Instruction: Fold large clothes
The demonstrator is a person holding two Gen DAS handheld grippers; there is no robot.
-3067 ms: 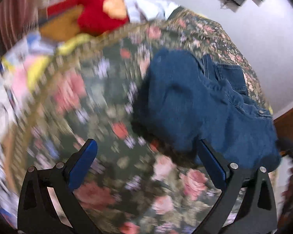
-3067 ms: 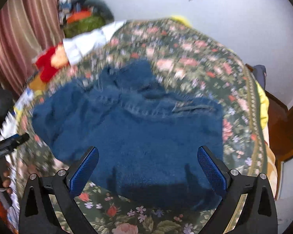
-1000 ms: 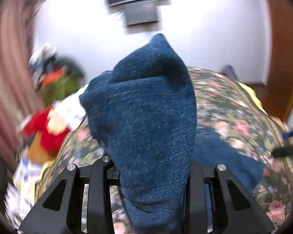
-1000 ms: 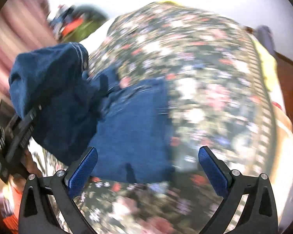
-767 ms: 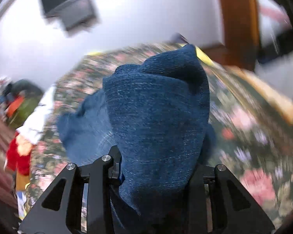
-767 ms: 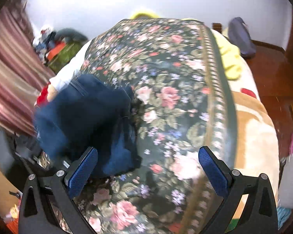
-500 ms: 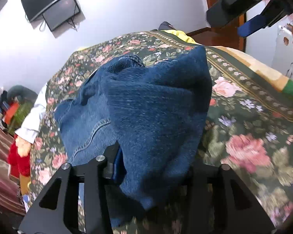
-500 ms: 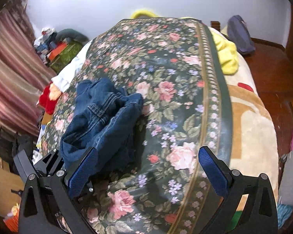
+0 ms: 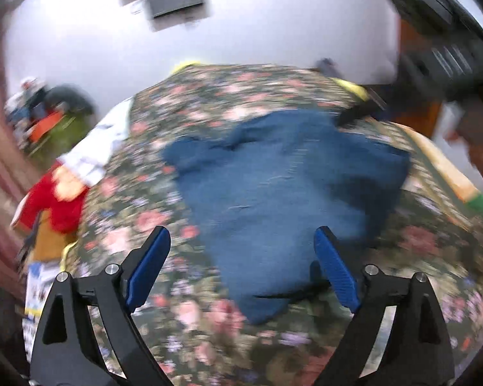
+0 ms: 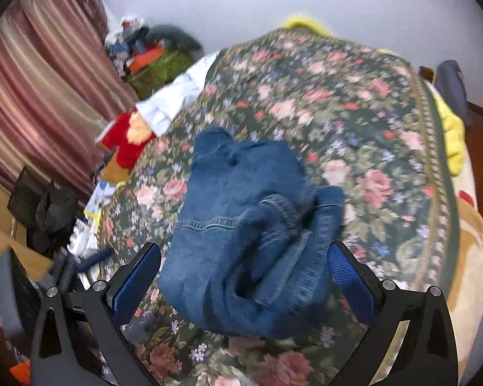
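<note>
A blue denim garment (image 9: 283, 189) lies bunched on the floral bedspread (image 9: 209, 103); it also shows in the right wrist view (image 10: 248, 231) as a crumpled heap with a stitched seam and a cuff on top. My left gripper (image 9: 241, 267) is open and empty, its blue pads just short of the garment's near edge. My right gripper (image 10: 241, 276) is open and empty, its pads either side of the heap's near end. The right tool's dark body (image 9: 441, 25) shows at the far right of the left wrist view.
A red and yellow stuffed toy (image 10: 125, 141) and a white cloth (image 10: 177, 99) lie at the bed's left edge. A yellow blanket (image 10: 450, 135) hangs at the right edge. Striped curtains (image 10: 42, 90), a cardboard box (image 10: 3, 234) and clutter stand left.
My left gripper was shut on the denim and held it up; now it has let go and stands open, and the garment lies on the bed. The right gripper stayed open and moved over the heap.
</note>
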